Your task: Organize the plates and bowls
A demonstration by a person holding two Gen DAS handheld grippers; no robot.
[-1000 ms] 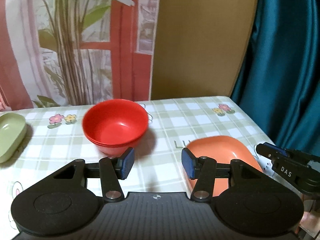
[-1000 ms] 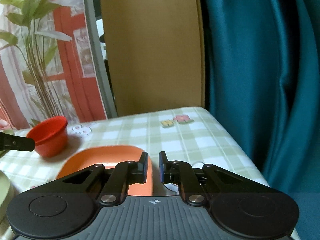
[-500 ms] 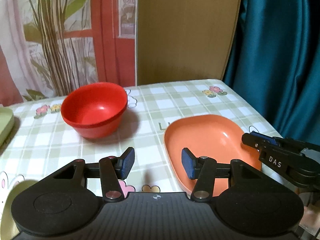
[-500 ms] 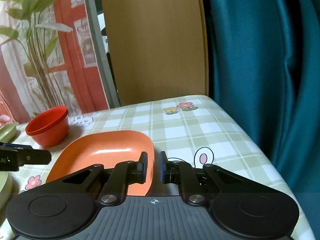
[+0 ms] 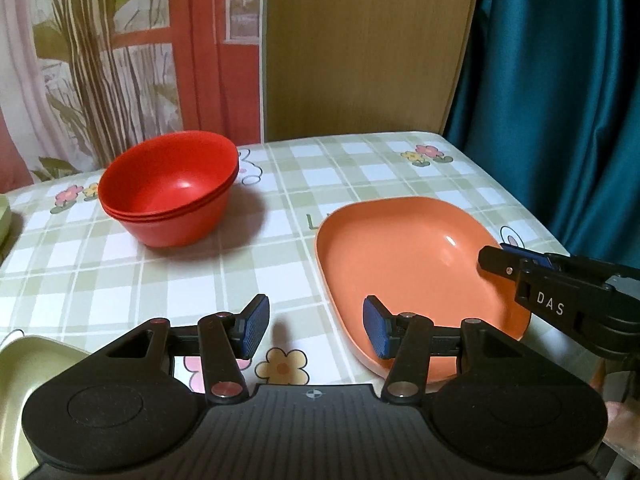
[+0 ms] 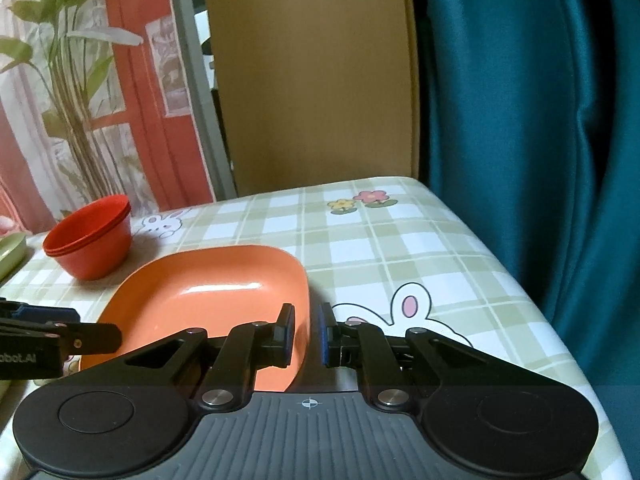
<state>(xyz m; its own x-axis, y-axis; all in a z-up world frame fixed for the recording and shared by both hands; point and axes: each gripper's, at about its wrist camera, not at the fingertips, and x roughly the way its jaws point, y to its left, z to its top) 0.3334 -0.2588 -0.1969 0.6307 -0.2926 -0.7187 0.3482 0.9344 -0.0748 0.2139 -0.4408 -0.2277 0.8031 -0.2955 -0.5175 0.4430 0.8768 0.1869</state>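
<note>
A: Where's the orange plate [image 6: 224, 280]?

B: On the worktop [image 5: 280, 208], its right rim pinched between the right gripper [image 6: 306, 334] fingers. The left gripper [image 5: 316, 328] is spread and empty, its right finger over the plate's near edge.

A: How best to lift it?

B: Probably keep it level and clear the red bowls [image 5: 168, 188] beyond the left fingers. Both grippers tilt downward.

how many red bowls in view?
3 by the visible rims, nested in one stack of red bowls at the table's far left, behind the orange plate. More could hide inside.
</note>
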